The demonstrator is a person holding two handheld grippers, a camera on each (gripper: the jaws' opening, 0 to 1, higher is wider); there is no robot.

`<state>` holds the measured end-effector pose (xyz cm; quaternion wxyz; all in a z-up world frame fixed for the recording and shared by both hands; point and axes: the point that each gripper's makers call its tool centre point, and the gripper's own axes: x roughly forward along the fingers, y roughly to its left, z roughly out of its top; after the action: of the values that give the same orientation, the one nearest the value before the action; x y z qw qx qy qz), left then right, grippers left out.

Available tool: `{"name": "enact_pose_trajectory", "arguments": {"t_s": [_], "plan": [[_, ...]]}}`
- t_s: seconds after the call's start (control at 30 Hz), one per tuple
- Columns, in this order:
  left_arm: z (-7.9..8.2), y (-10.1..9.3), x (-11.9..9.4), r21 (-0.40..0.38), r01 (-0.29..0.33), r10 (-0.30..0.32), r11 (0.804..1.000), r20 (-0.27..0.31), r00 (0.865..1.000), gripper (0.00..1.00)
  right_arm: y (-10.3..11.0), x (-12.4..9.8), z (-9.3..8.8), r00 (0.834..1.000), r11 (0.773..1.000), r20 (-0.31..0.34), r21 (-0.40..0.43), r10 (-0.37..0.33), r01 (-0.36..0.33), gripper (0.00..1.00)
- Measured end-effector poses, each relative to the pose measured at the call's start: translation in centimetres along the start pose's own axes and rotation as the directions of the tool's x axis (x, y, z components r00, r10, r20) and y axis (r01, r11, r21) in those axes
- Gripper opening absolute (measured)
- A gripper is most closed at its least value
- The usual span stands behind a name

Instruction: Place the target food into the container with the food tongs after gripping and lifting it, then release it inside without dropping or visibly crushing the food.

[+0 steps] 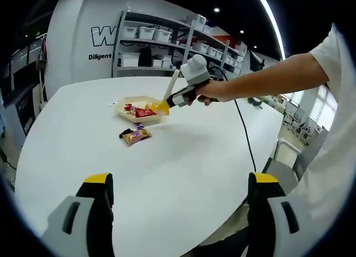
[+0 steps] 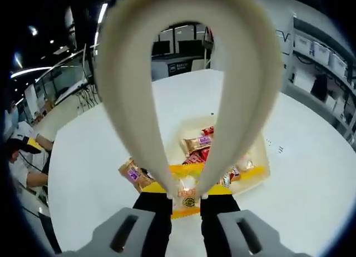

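Left gripper view: left gripper (image 1: 181,198) at frame bottom, jaws spread wide, nothing between them. Centre frame, a hand (image 1: 208,92) holds the right gripper (image 1: 169,103) with the tongs (image 1: 170,85) over the tray (image 1: 123,104) on the white table (image 1: 183,157). One snack packet (image 1: 136,136) lies just beside the tray.

Right gripper view: right gripper (image 2: 184,197) clenched on the tongs (image 2: 189,90), whose tips pinch a small packet (image 2: 188,194) above the tray (image 2: 261,171); more packets sit inside it.
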<state>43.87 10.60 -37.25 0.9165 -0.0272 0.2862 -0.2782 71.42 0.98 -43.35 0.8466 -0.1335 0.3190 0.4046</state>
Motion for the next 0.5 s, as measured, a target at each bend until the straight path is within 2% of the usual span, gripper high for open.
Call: {"name": "enact_pose_trajectory", "arguments": {"t_s": [0.17,0.2,0.33,0.5], "plan": [[-0.1,0.5,0.1,-0.011,-0.011,0.011,1.0,-0.003,1.0,0.99,-1.5,1.2,-0.3,1.0,1.0,-0.025,-0.009,-0.018,0.017,0.12],[-0.1,0.5,0.2,-0.014,-0.011,0.011,1.0,-0.004,1.0,0.99,-1.9,1.3,-0.6,0.998,0.999,-0.044,-0.014,-0.04,0.04,0.12],[-0.2,0.6,0.5,-0.018,-0.013,0.013,1.0,-0.011,1.0,0.99,-3.7,2.8,-0.3,0.998,0.998,-0.042,-0.009,-0.056,0.056,0.13],[-0.2,0.8,0.8,-0.019,-0.016,0.016,1.0,-0.019,1.0,0.99,-3.6,2.9,0.1,0.997,0.998,-0.046,-0.024,-0.057,0.056,0.14]]}}
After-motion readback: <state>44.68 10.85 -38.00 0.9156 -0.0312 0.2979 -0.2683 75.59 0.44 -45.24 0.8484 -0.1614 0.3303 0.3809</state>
